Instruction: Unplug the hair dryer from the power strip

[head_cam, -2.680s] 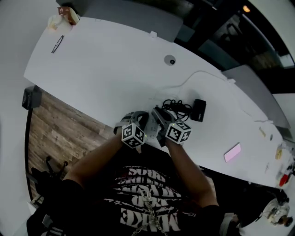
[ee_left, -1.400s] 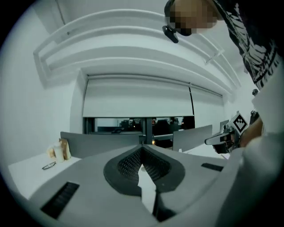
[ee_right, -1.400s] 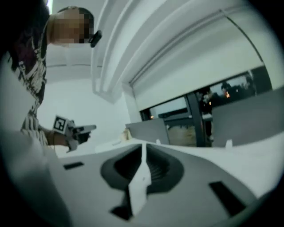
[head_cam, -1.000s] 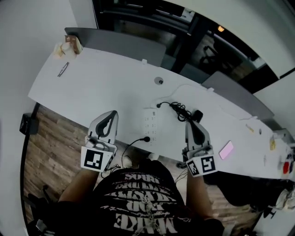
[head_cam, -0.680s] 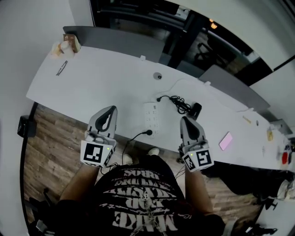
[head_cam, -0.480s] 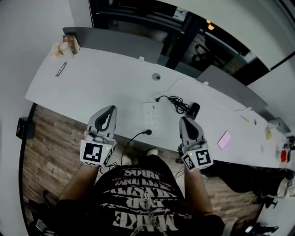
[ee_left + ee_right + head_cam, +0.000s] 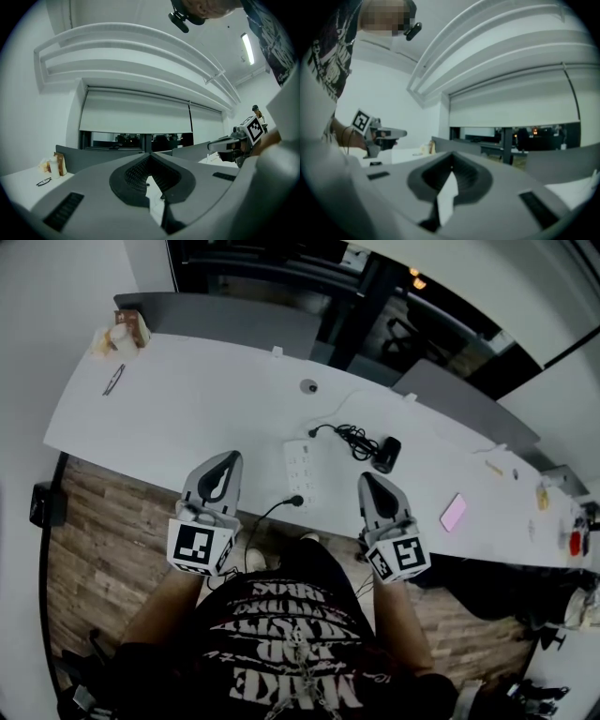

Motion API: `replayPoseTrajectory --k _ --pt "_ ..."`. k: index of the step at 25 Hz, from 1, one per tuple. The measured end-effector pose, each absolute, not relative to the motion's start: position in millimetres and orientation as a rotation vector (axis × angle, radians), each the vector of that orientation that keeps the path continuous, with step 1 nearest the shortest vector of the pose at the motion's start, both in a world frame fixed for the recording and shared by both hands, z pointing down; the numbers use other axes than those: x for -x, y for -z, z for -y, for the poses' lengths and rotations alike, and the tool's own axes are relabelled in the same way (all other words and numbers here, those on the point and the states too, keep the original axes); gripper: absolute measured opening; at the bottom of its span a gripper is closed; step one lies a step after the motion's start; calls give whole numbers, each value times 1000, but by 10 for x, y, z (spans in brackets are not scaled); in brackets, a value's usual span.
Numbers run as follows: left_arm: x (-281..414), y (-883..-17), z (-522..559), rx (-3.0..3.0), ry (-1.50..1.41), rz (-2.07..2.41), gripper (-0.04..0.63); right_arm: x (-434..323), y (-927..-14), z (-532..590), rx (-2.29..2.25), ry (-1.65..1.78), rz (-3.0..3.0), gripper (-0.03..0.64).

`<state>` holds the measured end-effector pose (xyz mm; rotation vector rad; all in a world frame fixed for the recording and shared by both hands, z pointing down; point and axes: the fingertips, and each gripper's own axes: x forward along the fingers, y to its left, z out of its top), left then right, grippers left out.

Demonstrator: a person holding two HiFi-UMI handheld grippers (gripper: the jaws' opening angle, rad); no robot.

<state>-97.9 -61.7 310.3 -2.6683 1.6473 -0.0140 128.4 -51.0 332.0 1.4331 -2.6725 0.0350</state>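
Starting at the far left corner of the white worktop (image 7: 187, 409), a small carton (image 7: 131, 327) stands with a pair of glasses (image 7: 112, 379) lying just in front of it. The left hand-held gripper (image 7: 228, 457) hangs over the near edge, held level, jaws clenched together with nothing between them (image 7: 150, 153). Between the 2 grippers lies the white power strip (image 7: 300, 463); a black cord (image 7: 272, 515) leaves its near end and drops over the worktop's edge. The black hair dryer (image 7: 386, 454) lies to the right of the strip's far end. Its coiled cord (image 7: 352, 437) sits between them, and the plug (image 7: 313, 432) rests on the worktop just beside the strip. The right hand-held gripper (image 7: 367, 477) is likewise clenched and empty (image 7: 451, 165). A flat pink thing (image 7: 453, 512) lies farther right.
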Motion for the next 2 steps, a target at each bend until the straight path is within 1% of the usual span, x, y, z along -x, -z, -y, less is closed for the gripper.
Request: replayPoseTrajectory --k 2 --pt "925 -3158 643 2683 23 -1639 20 -1317 -3362 534 -1435 -44 2666 34"
